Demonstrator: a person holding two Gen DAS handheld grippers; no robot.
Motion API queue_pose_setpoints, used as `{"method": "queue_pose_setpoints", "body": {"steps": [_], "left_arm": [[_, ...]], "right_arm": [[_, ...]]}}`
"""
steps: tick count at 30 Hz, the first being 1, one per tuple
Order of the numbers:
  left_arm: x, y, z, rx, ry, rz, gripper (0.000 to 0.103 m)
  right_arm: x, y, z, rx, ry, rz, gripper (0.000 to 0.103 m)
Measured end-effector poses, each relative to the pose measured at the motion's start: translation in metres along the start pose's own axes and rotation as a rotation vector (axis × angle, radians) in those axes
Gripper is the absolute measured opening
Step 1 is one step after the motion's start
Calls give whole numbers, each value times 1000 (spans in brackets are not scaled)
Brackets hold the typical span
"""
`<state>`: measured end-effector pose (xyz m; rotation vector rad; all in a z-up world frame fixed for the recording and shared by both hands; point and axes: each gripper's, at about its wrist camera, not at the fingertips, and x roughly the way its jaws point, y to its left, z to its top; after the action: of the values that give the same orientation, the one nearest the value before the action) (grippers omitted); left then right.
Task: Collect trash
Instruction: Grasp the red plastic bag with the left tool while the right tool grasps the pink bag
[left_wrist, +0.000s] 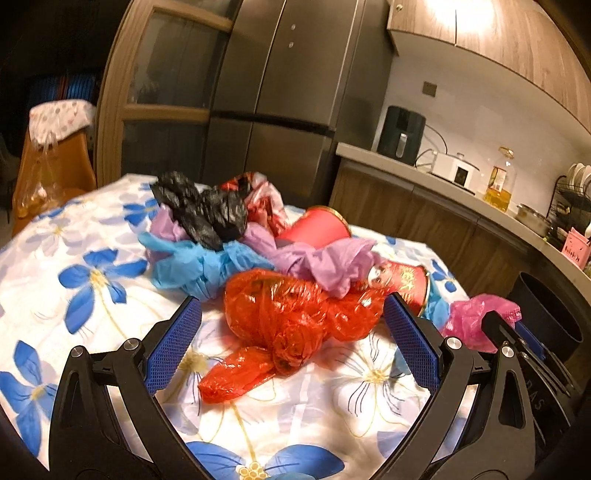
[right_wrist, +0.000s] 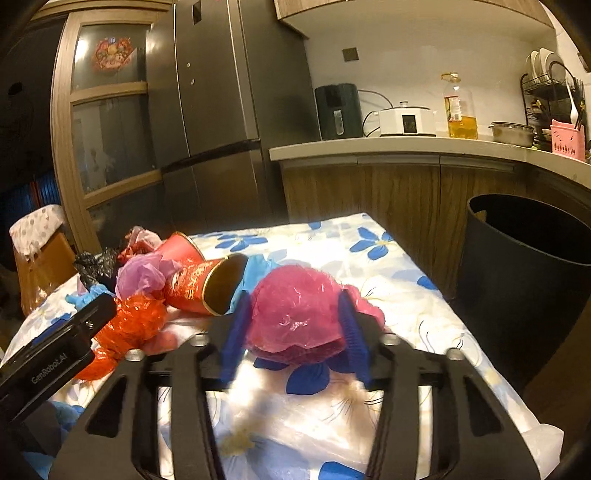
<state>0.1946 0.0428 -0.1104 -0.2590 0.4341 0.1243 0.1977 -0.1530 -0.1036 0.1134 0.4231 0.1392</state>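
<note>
A pile of trash lies on the flowered tablecloth (left_wrist: 74, 229): a red plastic bag (left_wrist: 284, 325), blue (left_wrist: 199, 266), purple (left_wrist: 325, 258) and black (left_wrist: 207, 210) bags, and two red paper cups (left_wrist: 314, 229) (left_wrist: 406, 284). My left gripper (left_wrist: 291, 332) is open, its blue pads on either side of the red bag (right_wrist: 129, 328). My right gripper (right_wrist: 295, 325) is shut on a pink plastic bag (right_wrist: 295, 314), which also shows in the left wrist view (left_wrist: 476, 317). A dark trash bin (right_wrist: 524, 266) stands right of the table.
A kitchen counter (right_wrist: 388, 149) behind holds an air fryer (right_wrist: 338, 110), a cooker (right_wrist: 404, 122), an oil bottle (right_wrist: 460, 110), a pot (right_wrist: 511, 133) and a dish rack (right_wrist: 550, 88). A fridge (right_wrist: 221, 110) stands behind the table. A chair (left_wrist: 55, 155) is at far left.
</note>
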Motion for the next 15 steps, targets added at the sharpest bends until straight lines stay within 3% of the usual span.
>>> {"method": "queue_pose_setpoints", "body": {"steps": [7,12,15], "left_arm": [[14,6,-4,-24,64,-32,70],[24,8,-8,-38,124,-52,46],[25,6,-10,-29,136,-78,39]], "right_arm": [[-3,1,0,-12,-5,36,16],[-10,3,0,-26,-24,49,10],[-17,2,1,-26,-35,49,10]]}}
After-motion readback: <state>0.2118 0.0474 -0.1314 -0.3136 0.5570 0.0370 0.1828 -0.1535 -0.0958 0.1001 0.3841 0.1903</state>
